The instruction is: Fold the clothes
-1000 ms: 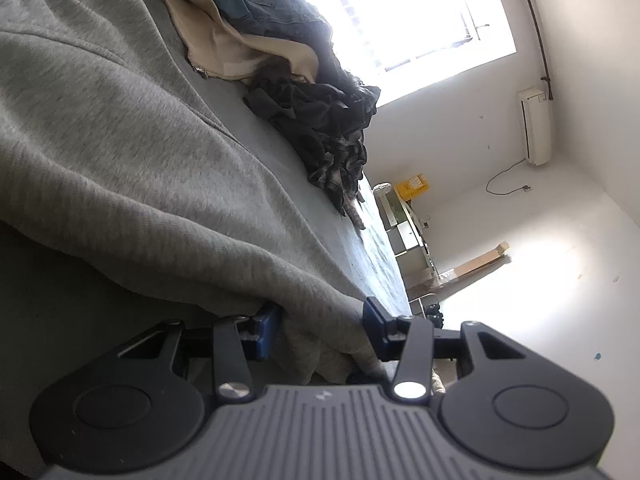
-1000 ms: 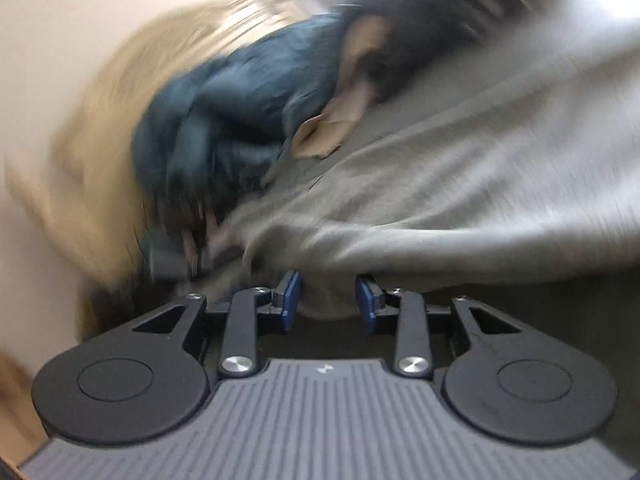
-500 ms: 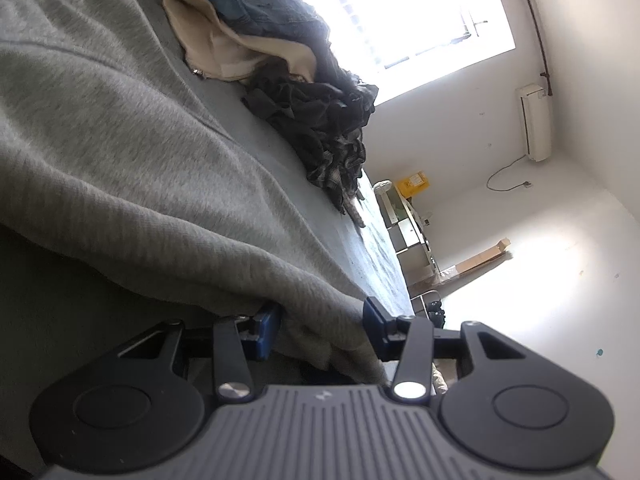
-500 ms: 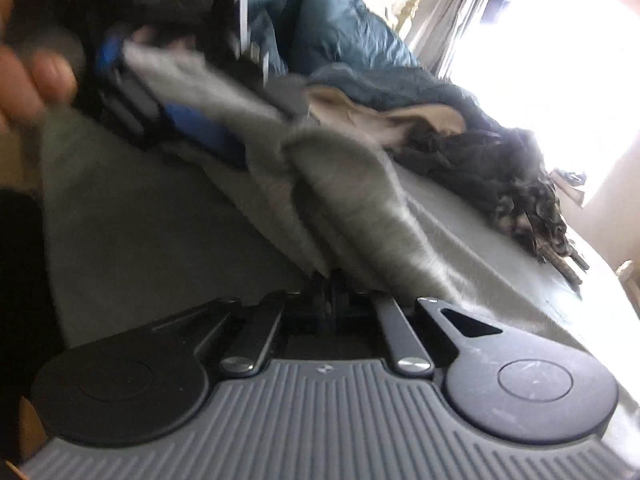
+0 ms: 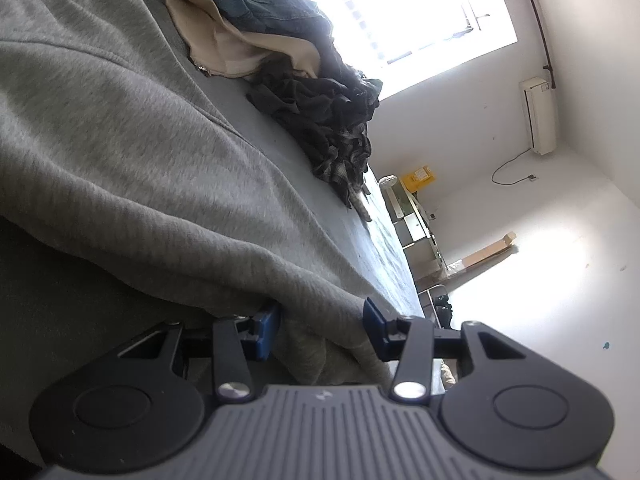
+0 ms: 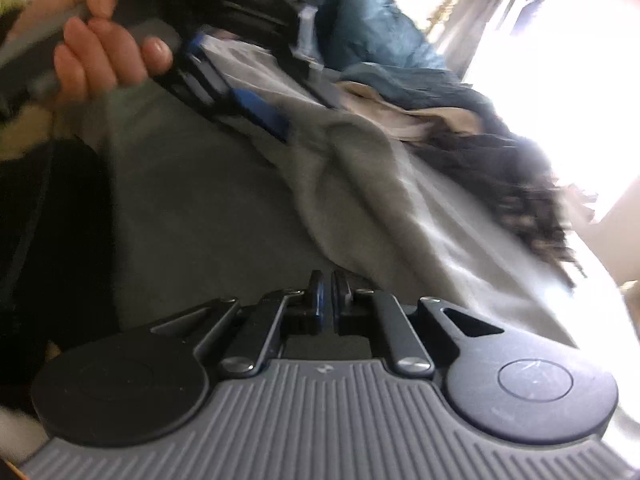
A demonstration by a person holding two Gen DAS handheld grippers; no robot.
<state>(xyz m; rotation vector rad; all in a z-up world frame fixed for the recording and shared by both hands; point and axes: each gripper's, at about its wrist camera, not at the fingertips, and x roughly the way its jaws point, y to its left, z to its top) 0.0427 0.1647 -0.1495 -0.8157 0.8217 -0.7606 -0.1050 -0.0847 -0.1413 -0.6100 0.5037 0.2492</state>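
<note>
A grey sweatshirt-like garment [image 5: 140,140] lies spread over the grey bed sheet [image 5: 340,216]. In the left wrist view my left gripper [image 5: 322,332] is shut on a thick bunch of the garment's edge, which fills the gap between its blue pads. The right wrist view shows the same garment [image 6: 352,184] running from the left gripper [image 6: 280,100], held by a hand [image 6: 104,60], down to my right gripper [image 6: 329,300]. The right jaws stand almost together, opening by a sliver, with a fold of the garment's edge pinched at their tips.
A pile of other clothes lies further up the bed: a beige piece [image 5: 224,44], a teal one [image 5: 260,0] and dark checked fabric [image 5: 320,120]. Beyond the bed are a bright window [image 5: 420,8], a wall air conditioner [image 5: 538,116] and a shelf unit [image 5: 416,224].
The right gripper rolled over, moved along the bed and closed its jaws from apart to nearly together on the garment's edge. The left gripper kept still with its hold.
</note>
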